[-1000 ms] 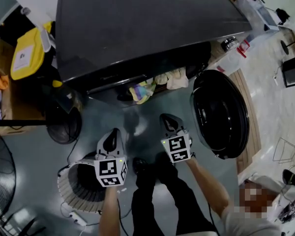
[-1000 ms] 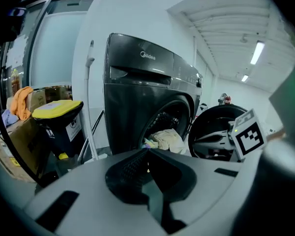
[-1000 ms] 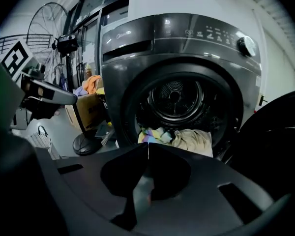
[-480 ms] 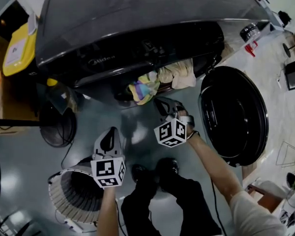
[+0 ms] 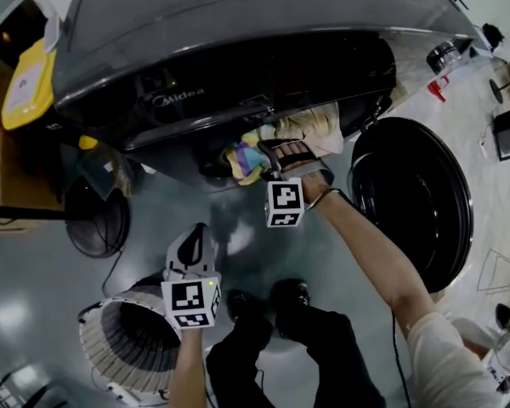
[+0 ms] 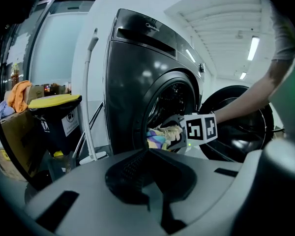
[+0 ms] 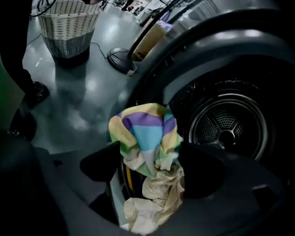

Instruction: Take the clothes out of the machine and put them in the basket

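Note:
The dark washing machine stands with its round door swung open to the right. A striped pastel cloth and a beige cloth hang out of its opening. My right gripper is at that opening. Its jaws have just been opening and stand wide on either side of the striped cloth, not pressing it, with the beige cloth below. My left gripper hangs shut and empty over the far rim of the white wicker basket on the floor.
A yellow-lidded bin and a cardboard box stand left of the machine. A round fan base and its cable lie on the floor between the bin and the basket. The person's feet stand just right of the basket.
My right gripper has moved from above the floor near the feet up to the machine's opening, rolled over, and its jaws have spread around the striped cloth. The left gripper stays by the basket.

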The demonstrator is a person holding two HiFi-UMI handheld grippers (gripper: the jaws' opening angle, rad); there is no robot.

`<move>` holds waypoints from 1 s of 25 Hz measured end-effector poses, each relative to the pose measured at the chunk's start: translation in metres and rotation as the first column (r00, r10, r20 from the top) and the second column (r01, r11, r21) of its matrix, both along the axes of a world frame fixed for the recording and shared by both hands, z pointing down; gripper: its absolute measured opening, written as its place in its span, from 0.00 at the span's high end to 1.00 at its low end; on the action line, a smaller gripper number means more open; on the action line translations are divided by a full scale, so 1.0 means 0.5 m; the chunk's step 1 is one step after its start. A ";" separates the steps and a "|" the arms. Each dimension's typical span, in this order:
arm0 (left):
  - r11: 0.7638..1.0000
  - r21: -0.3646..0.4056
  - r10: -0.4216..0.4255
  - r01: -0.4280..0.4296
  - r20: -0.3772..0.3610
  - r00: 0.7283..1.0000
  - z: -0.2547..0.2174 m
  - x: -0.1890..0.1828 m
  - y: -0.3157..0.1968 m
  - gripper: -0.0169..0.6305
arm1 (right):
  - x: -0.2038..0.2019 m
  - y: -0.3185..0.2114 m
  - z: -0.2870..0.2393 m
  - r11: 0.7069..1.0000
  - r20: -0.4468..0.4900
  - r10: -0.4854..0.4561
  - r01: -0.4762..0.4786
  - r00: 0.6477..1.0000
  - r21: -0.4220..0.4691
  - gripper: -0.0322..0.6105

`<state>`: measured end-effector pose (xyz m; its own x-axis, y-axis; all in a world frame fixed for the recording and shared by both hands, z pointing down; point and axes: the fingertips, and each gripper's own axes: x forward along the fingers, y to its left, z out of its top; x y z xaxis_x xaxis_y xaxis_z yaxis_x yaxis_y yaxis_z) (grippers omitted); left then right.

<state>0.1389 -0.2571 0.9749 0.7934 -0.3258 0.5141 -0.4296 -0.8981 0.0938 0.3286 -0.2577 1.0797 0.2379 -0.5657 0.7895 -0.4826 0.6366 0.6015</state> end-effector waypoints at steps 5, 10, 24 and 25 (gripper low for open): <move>1.000 0.000 -0.002 0.002 0.007 1.000 0.015 -0.004 -0.012 0.95 | 0.030 -0.042 0.052 0.998 -0.016 0.020 -0.020 1.000 -0.061 0.32; 1.000 0.010 -0.015 0.015 -0.003 1.000 0.023 -0.008 -0.031 0.95 | 0.034 -0.061 0.110 0.995 -0.025 0.033 -0.035 0.999 -0.096 0.32; 0.999 -0.040 -0.011 0.012 0.025 1.000 -0.002 -0.017 -0.004 0.95 | 0.012 -0.027 0.044 0.997 -0.094 0.060 -0.055 0.994 0.053 0.82; 0.999 -0.048 -0.007 0.009 0.030 1.000 -0.012 -0.020 0.004 0.95 | 0.009 -0.022 0.030 0.996 -0.089 0.068 -0.063 0.994 0.060 0.83</move>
<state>0.1287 -0.2549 0.9689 0.7749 -0.3065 0.5529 -0.4398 -0.8896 0.1234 0.3328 -0.2687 1.0945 0.3449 -0.5902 0.7299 -0.4640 0.5688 0.6791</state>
